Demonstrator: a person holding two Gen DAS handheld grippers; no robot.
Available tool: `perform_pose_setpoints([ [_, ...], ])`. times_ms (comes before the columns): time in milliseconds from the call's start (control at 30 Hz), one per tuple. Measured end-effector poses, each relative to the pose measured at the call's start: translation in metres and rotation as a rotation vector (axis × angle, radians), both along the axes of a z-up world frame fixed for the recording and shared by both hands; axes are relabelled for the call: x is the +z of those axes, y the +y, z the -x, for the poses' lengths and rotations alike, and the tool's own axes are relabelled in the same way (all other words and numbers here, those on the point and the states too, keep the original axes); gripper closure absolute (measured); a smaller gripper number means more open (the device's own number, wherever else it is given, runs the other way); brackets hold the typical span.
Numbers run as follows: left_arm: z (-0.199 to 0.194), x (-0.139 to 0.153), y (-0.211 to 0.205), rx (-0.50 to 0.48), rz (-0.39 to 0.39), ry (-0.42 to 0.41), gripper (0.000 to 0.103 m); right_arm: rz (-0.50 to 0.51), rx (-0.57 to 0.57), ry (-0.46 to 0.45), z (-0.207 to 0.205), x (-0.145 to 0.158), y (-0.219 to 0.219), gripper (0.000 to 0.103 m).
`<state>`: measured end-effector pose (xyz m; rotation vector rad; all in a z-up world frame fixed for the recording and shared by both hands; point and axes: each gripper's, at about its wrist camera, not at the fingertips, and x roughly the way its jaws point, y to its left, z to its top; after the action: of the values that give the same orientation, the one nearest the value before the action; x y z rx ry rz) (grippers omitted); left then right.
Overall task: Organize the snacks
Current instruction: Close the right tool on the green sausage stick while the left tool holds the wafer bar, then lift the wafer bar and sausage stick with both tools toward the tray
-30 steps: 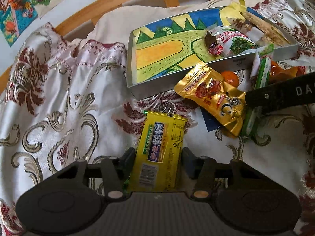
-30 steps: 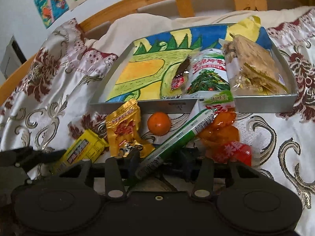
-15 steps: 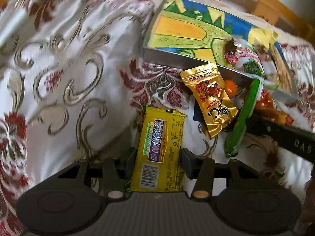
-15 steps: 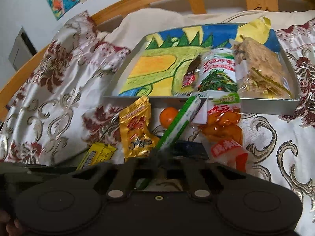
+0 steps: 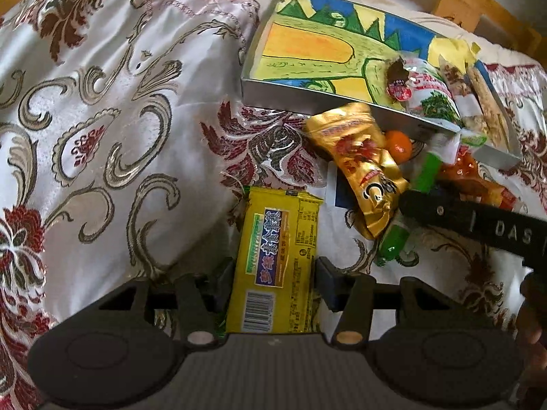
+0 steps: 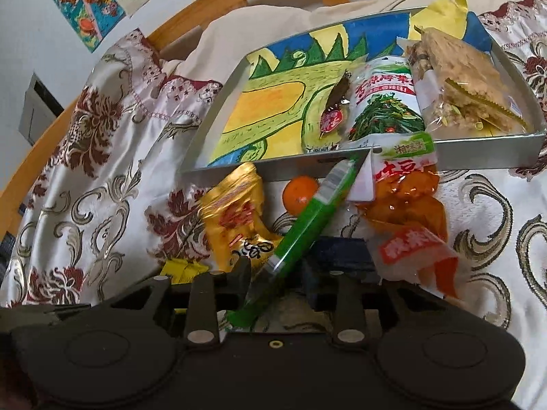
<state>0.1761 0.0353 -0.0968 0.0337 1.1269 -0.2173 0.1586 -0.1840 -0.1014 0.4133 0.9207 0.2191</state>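
- On the bedspread point(image 5: 102, 109), the left claw point(image 5: 273, 283) grips a yellow snack packet point(image 5: 278, 259).
- The right claw point(image 6: 273, 273) clamps a green stick pack point(image 6: 307, 225) below the tray point(image 6: 478, 160).

You have a floral satin bedspread point(image 6: 102, 177) filling the frame, a curved wooden headboard point(image 6: 205, 10) across the top, and what looks like colourful pictures point(image 6: 92, 7) on the pale wall point(image 6: 27, 34) at upper left.
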Motion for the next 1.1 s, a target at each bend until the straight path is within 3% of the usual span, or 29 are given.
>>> perform_pose_setpoints([
  [133,0.002,-0.001,-0.008,-0.032,-0.040,-0.015,0.046,-0.039,-0.016,-0.007,-0.002,-0.005,-0.004,0.071],
  [267,0.000,-0.001,-0.007,-0.029,-0.030,-0.010,0.050,-0.019,0.008,-0.013,-0.002,-0.004,0.001,0.076],
  [533,0.002,-0.001,-0.005,-0.013,-0.030,-0.001,0.048,-0.026,-0.022,0.031,-0.014,-0.004,0.003,0.068],
  [767,-0.002,-0.002,-0.003,-0.001,-0.007,0.013,0.050,-0.036,-0.019,0.040,-0.021,-0.006,0.008,0.073],
  [900,-0.002,0.002,0.001,0.010,0.016,0.027,0.051,-0.067,-0.018,0.057,-0.018,-0.004,0.005,0.080],
  [1067,-0.004,0.006,0.013,0.058,0.107,0.072,0.051,-0.070,0.001,0.075,-0.009,0.003,0.001,0.089],
  [1100,-0.003,0.006,0.013,0.058,0.116,0.075,0.051,-0.063,0.005,0.076,-0.007,0.004,0.001,0.103],
])
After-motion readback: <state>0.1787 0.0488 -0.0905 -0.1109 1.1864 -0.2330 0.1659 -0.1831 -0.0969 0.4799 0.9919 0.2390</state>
